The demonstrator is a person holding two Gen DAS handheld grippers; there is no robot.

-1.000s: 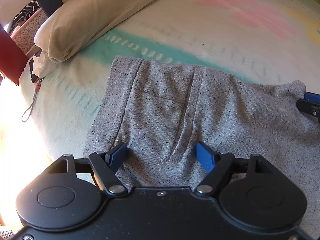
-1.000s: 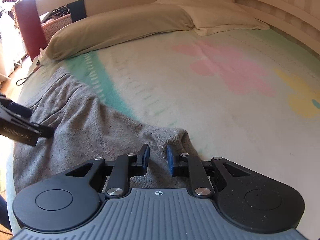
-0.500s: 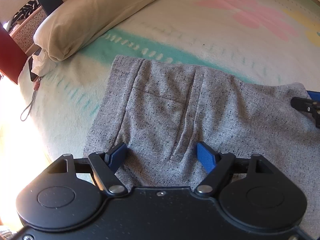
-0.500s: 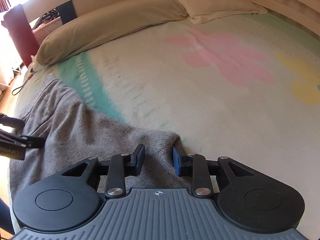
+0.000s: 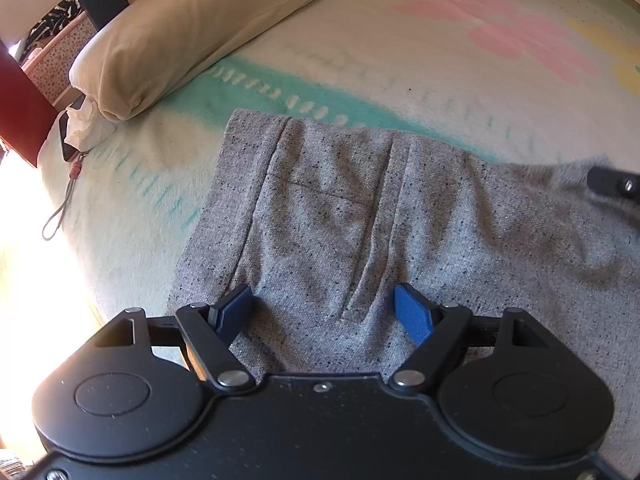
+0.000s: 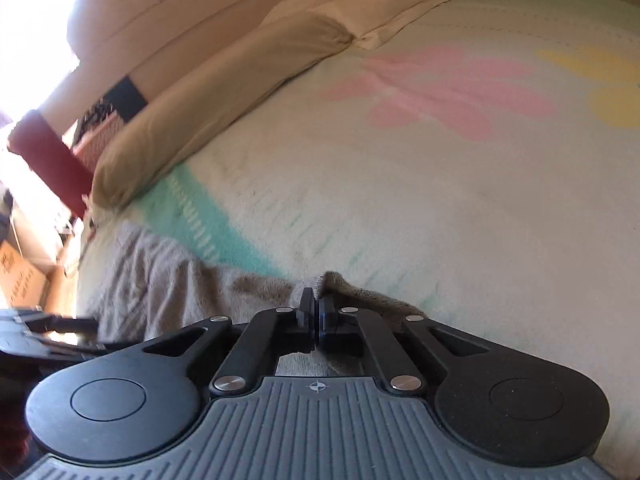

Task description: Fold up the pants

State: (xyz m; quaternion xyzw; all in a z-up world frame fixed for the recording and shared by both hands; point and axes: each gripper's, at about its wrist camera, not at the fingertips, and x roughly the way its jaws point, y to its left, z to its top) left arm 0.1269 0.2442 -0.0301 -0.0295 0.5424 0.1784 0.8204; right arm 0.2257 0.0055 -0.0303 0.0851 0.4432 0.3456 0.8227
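Now the right gripper [image 6: 317,312] is pinched tight on a bunched far edge of the grey speckled woven pants [image 5: 360,220], w/ a fold of cloth pushed up past its tips; a sec ago its fingers were spread. Left gripper [image 5: 324,306] spread wide, unmoved, over the waist end nr the bed's near-left edge. Pants' long axis runs L–R along that edge of the pastel flower blanket [image 6: 440,200].

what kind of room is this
Most likely a bedroom: grey speckled pants lie on a bed covered by a cream blanket with pink and teal flower print, with a long beige bolster pillow along its head.
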